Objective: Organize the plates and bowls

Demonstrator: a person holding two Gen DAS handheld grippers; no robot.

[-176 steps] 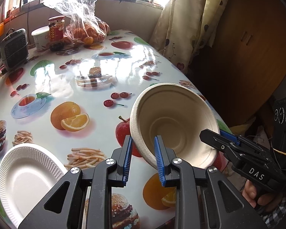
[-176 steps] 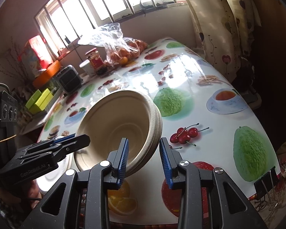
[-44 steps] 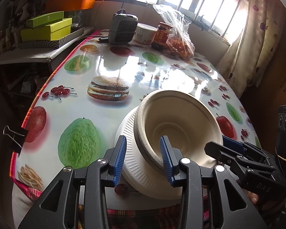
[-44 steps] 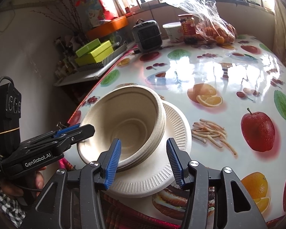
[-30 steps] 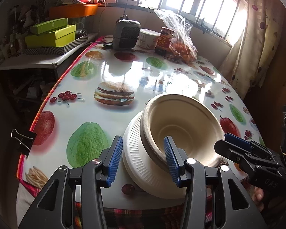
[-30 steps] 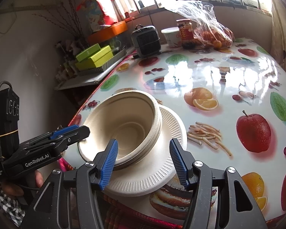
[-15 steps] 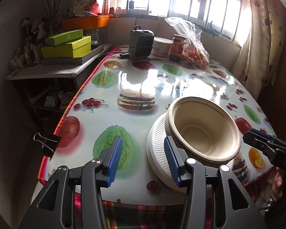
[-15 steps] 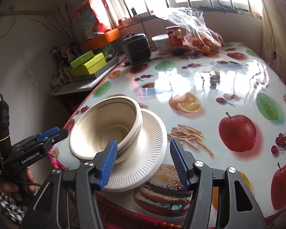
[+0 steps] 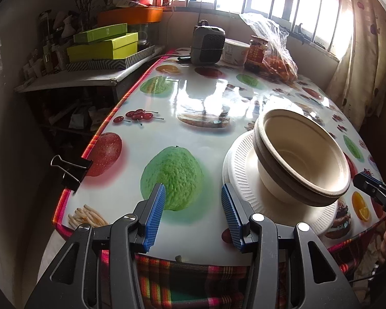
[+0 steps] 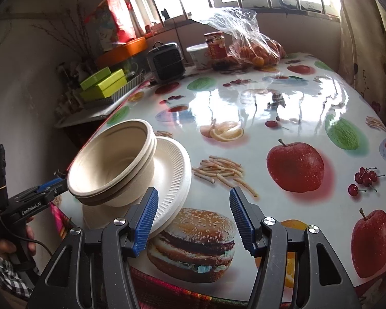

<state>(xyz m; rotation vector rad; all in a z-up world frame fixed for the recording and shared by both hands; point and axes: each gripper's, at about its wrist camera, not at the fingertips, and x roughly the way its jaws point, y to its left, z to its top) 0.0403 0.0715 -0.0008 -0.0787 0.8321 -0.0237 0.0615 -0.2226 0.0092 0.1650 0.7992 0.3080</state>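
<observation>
- The nested bowls [image 9: 302, 162] sit on the stacked white plates [image 9: 240, 180] near the worktop [image 9: 200, 103] front edge
- Left gripper [image 9: 193, 213] and right gripper [image 10: 191, 219]: fingers apart, holding nothing, both clear of the stack
- Stacking looks done; next is likely checking whether the tilted bowls need straightening

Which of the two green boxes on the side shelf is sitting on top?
The darker green box, flat and wide, lies on top; the brighter lime box sits beneath it, resting on the striped tray.
</observation>
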